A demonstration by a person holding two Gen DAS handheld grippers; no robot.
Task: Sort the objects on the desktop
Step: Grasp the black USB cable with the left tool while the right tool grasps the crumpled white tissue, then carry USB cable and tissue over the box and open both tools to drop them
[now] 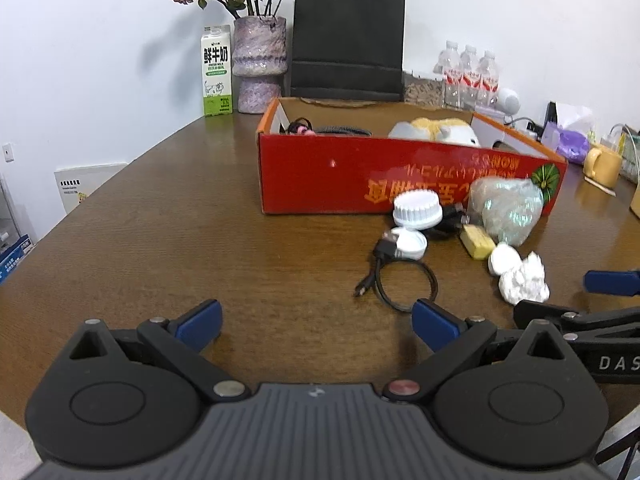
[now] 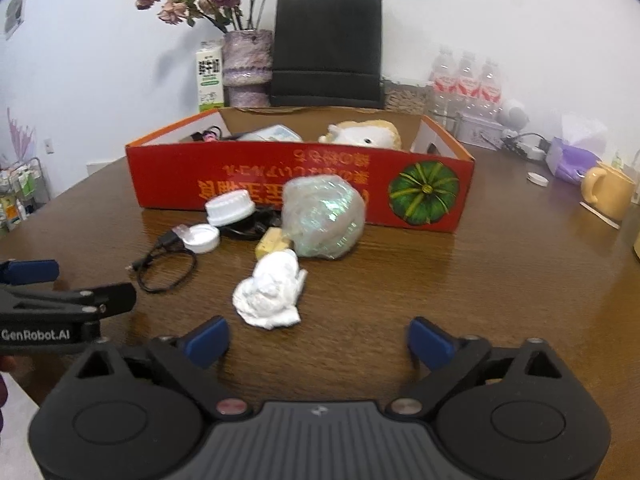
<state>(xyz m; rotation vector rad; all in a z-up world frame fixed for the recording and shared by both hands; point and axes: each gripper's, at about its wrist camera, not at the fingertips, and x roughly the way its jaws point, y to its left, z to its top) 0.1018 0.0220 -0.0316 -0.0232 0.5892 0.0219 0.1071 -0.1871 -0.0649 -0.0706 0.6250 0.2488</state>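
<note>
A red cardboard box stands on the brown table and holds a plush toy and other items. In front of it lie a white ribbed cap, a flat white lid, a black USB cable, a yellow block, a shiny wrapped ball and crumpled white tissue. My left gripper is open and empty, near the cable. My right gripper is open and empty, just short of the tissue.
At the back stand a milk carton, a vase of dried roses, a black paper bag and water bottles. A yellow mug, a tissue pack and a small white lid are on the right.
</note>
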